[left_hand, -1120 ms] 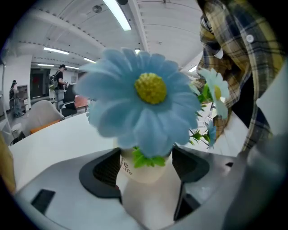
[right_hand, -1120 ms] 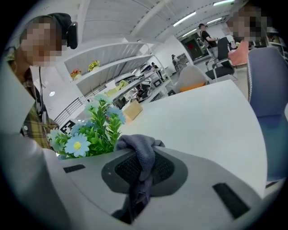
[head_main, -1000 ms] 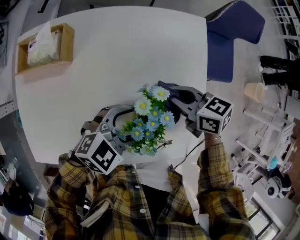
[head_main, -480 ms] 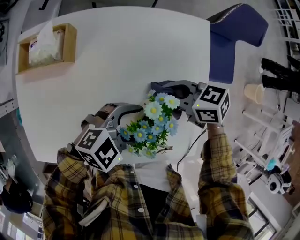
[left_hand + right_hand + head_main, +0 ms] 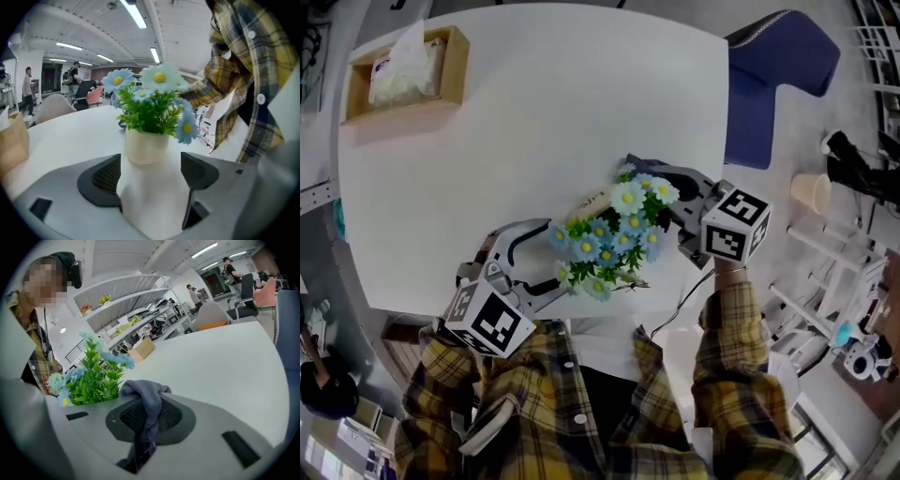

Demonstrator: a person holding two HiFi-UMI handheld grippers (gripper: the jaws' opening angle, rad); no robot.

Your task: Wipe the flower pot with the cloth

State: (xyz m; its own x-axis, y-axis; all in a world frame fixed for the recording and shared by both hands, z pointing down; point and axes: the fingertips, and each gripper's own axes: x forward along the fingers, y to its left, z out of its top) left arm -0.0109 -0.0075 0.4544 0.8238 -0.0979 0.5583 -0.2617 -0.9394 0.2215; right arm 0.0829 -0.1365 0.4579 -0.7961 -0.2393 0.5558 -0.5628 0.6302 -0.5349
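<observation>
pot (image 5: 146, 145) stands upright on the white tabletop (image 5: 534, 112), close to its near edge, between the two grippers. left gripper (image 5: 150, 177) has its jaws released and wide, with the pot just ahead of them and untouched. right gripper (image 5: 149, 420) is clenched on the grey cloth (image 5: 146, 397), which bunches up above the jaws, just right of the flowers (image 5: 614, 239). the step in hand looks like getting the cloth onto the pot wall. the pot looks light and tippy, so i'd close the left jaws gently on the wall below the leaves to steady it. then bring the cloth in low, under the foliage, and rub round. the tabletop is smooth, with a wooden tissue box (image 5: 403, 75) at the far left. a blue chair (image 5: 773, 75) sits far right, and an open office with strip lights lies beyond.
</observation>
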